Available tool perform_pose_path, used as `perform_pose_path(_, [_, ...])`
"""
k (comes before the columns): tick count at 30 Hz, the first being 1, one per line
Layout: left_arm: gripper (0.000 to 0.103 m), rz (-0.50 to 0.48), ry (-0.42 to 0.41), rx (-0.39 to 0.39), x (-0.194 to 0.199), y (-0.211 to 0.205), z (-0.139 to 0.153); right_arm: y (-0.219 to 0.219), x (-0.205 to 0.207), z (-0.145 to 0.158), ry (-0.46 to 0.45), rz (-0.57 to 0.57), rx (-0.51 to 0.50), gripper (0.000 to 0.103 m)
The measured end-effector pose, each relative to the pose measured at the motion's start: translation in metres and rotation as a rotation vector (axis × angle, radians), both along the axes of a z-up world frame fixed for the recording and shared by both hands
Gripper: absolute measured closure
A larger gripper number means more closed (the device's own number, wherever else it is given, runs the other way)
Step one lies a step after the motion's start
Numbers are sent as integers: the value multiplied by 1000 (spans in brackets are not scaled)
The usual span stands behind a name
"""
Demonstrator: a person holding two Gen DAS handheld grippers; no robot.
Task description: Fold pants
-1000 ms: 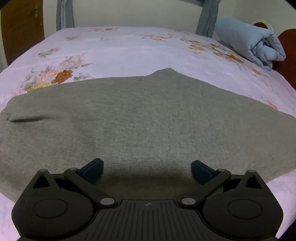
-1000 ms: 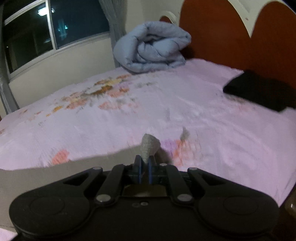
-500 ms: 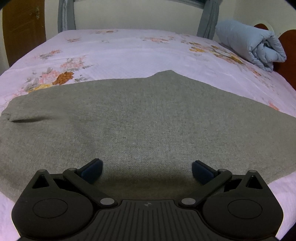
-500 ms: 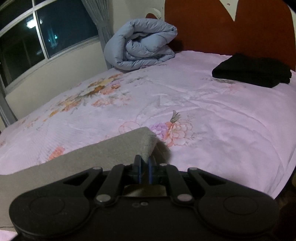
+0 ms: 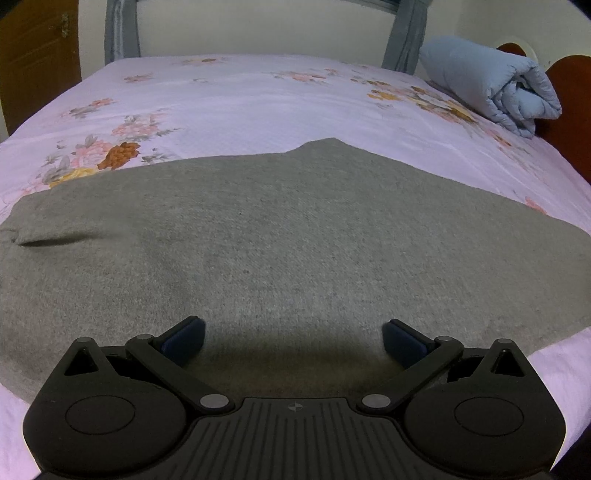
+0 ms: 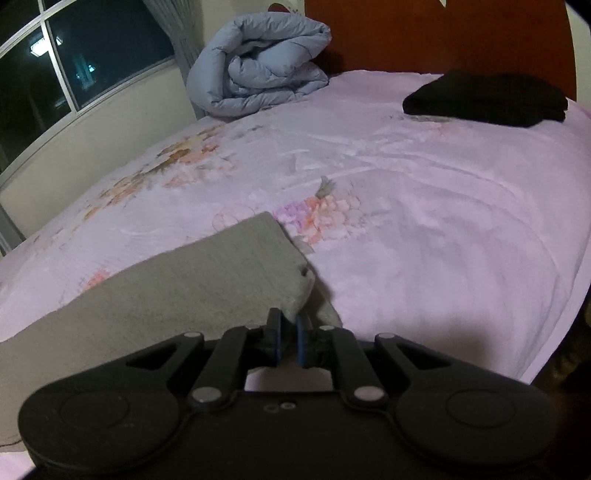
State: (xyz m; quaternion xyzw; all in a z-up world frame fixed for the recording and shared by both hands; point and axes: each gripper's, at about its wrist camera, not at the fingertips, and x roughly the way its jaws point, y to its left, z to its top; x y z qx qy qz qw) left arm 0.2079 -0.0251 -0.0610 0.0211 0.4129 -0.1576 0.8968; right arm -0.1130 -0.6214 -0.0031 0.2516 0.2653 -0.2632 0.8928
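Grey pants lie spread flat across the pink floral bed. My left gripper hovers low over their near edge, open wide, with nothing between its blue pads. In the right wrist view a corner of the pants lies laid out on the sheet. Its tip reaches down between the pads of my right gripper. Those jaws stand almost together and are just opening, with the edge of the cloth still caught between them.
A rolled light-blue duvet sits by the wooden headboard. A folded black garment lies at the far right of the bed. A dark window is on the left, and the bed edge drops off at the right.
My right gripper has come down with the pants corner. The corner stuck up between the pads before and now lies flat on the sheet. The left gripper has stayed put.
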Motion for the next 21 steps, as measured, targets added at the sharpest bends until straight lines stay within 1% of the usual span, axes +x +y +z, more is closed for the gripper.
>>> perform_pose_path(1, [0,3,3,4,-1,0,2,2,-4,6,-18,-15,-11,97])
perform_pose_path(3, [0,12,-6,1,-7,0,7,9,-15,26,-55,-41,-57,96])
perform_pose_path(4, [0,32,-26,7,-12,2,9,13,-18,33,-75,-27,-50,96])
perform_pose_path(5, [0,58,-49,16,-17,5,10,20,-19,39,-96,9,-37,96])
perform_pose_path(7, [0,140,-96,42,-27,14,11,41,-15,48,-113,109,-49,96])
perform_pose_path(9, [0,249,-151,46,-40,28,14,59,-5,46,-126,184,20,96])
perform_pose_path(10, [0,297,-164,29,-47,36,15,71,2,42,-120,228,55,96])
perform_pose_path(11, [0,321,-169,10,-52,42,14,82,7,37,-129,257,99,95])
perform_pose_path(12, [0,334,-176,-6,-58,47,15,93,14,29,-146,286,186,94])
perform_pose_path(13, [0,334,-177,-6,-62,50,15,102,20,21,-154,308,260,94])
perform_pose_path(14, [0,330,-167,1,-65,51,15,113,25,16,-148,316,283,94])
perform_pose_path(15, [0,329,-158,-1,-67,53,14,123,30,15,-135,328,268,94])
perform_pose_path(16, [0,333,-152,-12,-67,55,13,129,34,15,-138,342,274,94])
perform_pose_path(17, [0,349,-143,-25,-67,59,13,131,38,13,-140,350,302,94])
perform_pose_path(21, [0,405,-126,-60,-70,67,8,133,52,3,-75,332,373,93])
